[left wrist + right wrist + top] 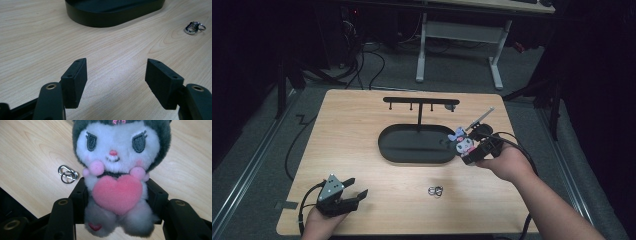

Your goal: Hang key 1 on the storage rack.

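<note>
Dark surroundings frame a light wooden counter [362,130] at the centre of the high view, with a white-legged desk frame [459,47] at the upper centre and cables on the grey floor [452,75] behind it. At the middle of the counter lies a black oval tray [392,150], from which a thin post rises to a black horizontal hanger bar [419,100] with small pegs beneath it.

Right of the tray, in the centre-right of the high view, the right gripper [472,150] is held in the person's right hand [507,162], raised above the counter near the tray's right end. Its fingers [79,195] are closed on the body of a plush toy [117,177]: a dark-hooded, white-faced figure clasping a pink heart, gripped at its flanks on both sides. In the right gripper view the toy faces the camera upright.

A small metal clasp with rings [435,190] lies on bare wood in the lower centre of the high view, apart from the tray; it also appears at the left of the right gripper view and the upper right of the left gripper view.

At the lower left of the high view, the left gripper [352,192] rests low near the counter's front edge, in the left hand [319,225]. Its fingers [75,80] stand wide apart with nothing between them.
</note>
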A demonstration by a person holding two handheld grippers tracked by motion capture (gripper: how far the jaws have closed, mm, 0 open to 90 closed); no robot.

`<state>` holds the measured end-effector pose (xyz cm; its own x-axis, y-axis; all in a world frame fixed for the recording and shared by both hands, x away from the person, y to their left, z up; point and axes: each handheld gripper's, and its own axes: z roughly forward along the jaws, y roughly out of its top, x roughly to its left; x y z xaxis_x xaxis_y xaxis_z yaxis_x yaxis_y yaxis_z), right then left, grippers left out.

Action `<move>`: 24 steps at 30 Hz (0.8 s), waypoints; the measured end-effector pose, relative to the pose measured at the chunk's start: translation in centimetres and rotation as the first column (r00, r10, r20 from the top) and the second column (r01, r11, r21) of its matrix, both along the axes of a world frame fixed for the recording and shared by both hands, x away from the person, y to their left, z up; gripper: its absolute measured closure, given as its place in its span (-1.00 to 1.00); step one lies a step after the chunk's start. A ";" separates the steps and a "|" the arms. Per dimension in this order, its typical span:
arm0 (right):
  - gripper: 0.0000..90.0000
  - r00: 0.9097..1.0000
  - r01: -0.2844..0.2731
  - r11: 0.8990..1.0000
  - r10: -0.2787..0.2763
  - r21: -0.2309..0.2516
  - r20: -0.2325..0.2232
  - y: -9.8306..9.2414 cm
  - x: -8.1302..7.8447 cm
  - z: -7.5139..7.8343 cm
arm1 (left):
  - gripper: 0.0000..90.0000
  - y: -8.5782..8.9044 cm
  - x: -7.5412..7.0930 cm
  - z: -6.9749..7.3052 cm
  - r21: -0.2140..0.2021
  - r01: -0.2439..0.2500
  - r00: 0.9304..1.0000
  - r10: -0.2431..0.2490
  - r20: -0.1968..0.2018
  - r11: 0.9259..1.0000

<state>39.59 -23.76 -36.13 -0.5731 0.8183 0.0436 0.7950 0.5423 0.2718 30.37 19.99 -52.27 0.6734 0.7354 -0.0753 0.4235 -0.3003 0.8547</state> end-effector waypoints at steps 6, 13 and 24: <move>0.06 1.000 0.010 1.000 -0.010 -0.001 0.016 0.6 1.0 1.0 | -0.23 0.1 0.0 0.0 -0.002 0.001 1.000 -0.001 -0.001 1.000; 0.06 0.999 0.010 1.000 -0.010 -0.011 0.032 0.9 2.2 1.9 | -0.23 0.1 0.0 0.0 -0.003 0.003 1.000 -0.003 -0.002 1.000; 0.06 0.998 0.031 0.999 -0.030 -0.017 0.057 1.4 3.6 3.0 | -0.23 0.2 0.0 0.0 -0.012 0.002 1.000 -0.002 -0.007 1.000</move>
<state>43.17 -22.33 -33.18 -0.5490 0.8358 -0.0028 0.7949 0.5231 0.3073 30.41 20.16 -52.28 0.6742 0.7332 -0.0885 0.4289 -0.2912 0.8551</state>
